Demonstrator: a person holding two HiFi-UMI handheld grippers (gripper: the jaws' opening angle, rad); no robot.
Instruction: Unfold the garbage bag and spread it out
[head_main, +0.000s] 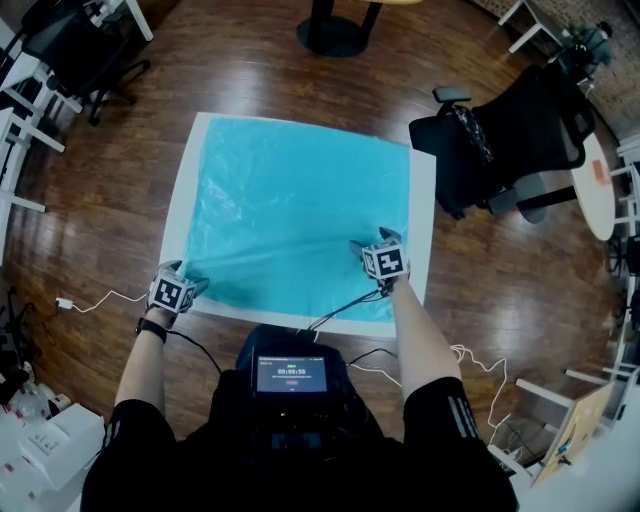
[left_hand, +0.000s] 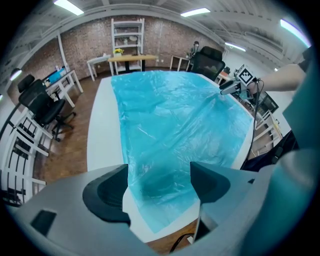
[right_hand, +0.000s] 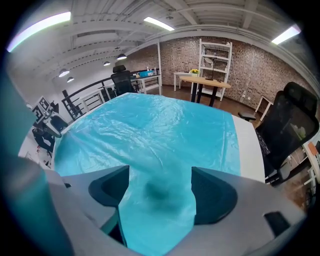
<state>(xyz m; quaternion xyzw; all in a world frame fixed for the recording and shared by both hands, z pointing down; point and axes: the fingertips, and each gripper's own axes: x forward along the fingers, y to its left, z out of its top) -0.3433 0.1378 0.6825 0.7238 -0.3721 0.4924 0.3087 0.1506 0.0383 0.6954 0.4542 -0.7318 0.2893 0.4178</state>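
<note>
Held low: left gripper (head_main: 195, 285), right gripper (head_main: 362, 248) (jaws apart).

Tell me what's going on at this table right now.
A person is spreading a blue garbage bag over a white table with two grippers. The bag lies unfolded and mostly flat, with some wrinkles, covering most of the tabletop. The left hand-held gripper is at the bag's near left corner and the right hand-held gripper is over its near right part. Both have their jaws apart, with plastic showing between them, unclamped.
</note>
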